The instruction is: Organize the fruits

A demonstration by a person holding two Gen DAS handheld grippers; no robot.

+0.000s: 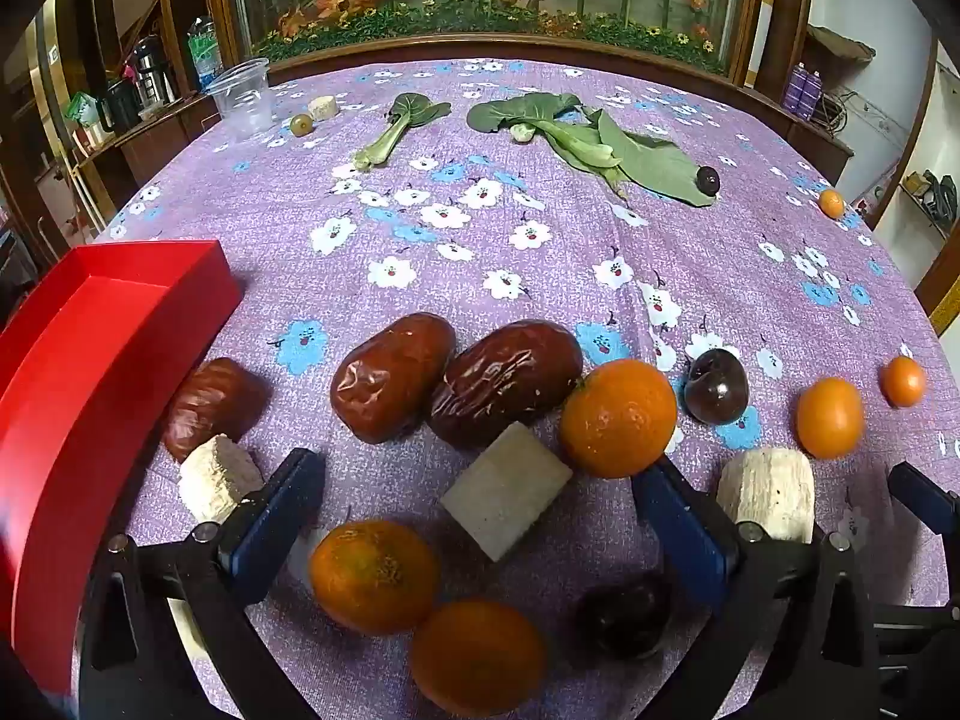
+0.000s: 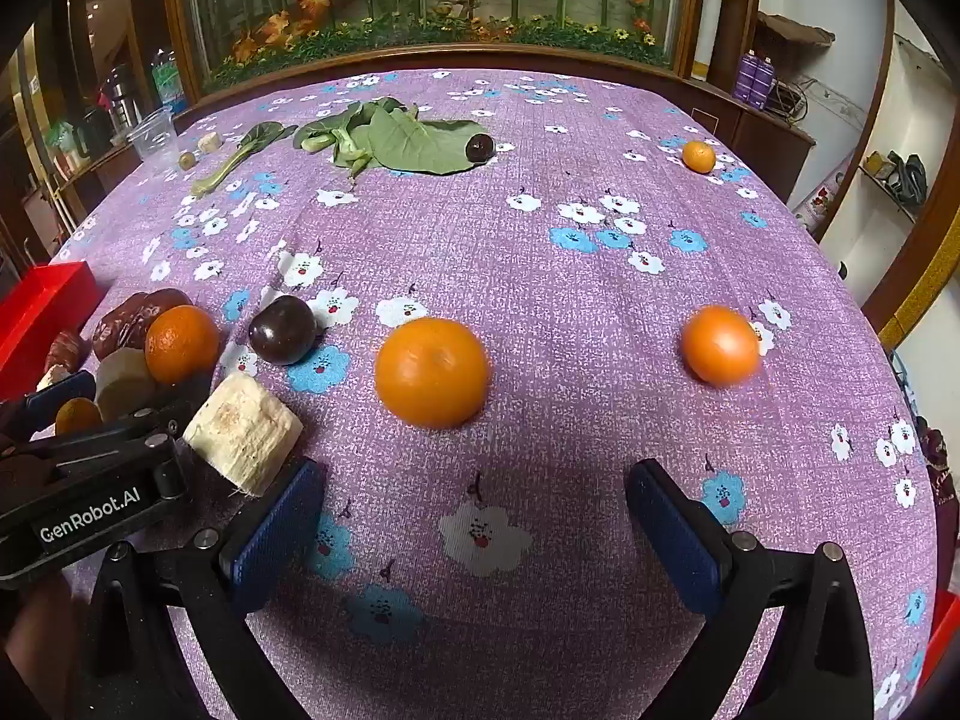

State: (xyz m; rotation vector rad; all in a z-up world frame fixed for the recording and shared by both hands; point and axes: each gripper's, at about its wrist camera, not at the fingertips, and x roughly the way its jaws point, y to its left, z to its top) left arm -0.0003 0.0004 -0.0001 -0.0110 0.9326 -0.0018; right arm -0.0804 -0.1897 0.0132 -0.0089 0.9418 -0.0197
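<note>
My left gripper (image 1: 480, 516) is open over a cluster of fruit: two red dates (image 1: 390, 375), several oranges (image 1: 618, 417), a white cut piece (image 1: 507, 489) between the fingers, and a dark plum (image 1: 624, 618). A red tray (image 1: 90, 360) lies at the left. My right gripper (image 2: 474, 516) is open and empty above the cloth, with an orange (image 2: 432, 372) just ahead of it and another orange (image 2: 720, 345) to the right. A dark plum (image 2: 282, 330) and a white chunk (image 2: 243, 432) lie to its left, next to the left gripper's body (image 2: 84, 480).
Leafy greens (image 1: 570, 132) with a dark plum (image 1: 708, 180) lie at the back of the purple flowered tablecloth (image 2: 540, 240). A clear plastic cup (image 1: 243, 96), a small green fruit (image 1: 300, 124) and a far small orange (image 2: 699, 156) stand near the table edges.
</note>
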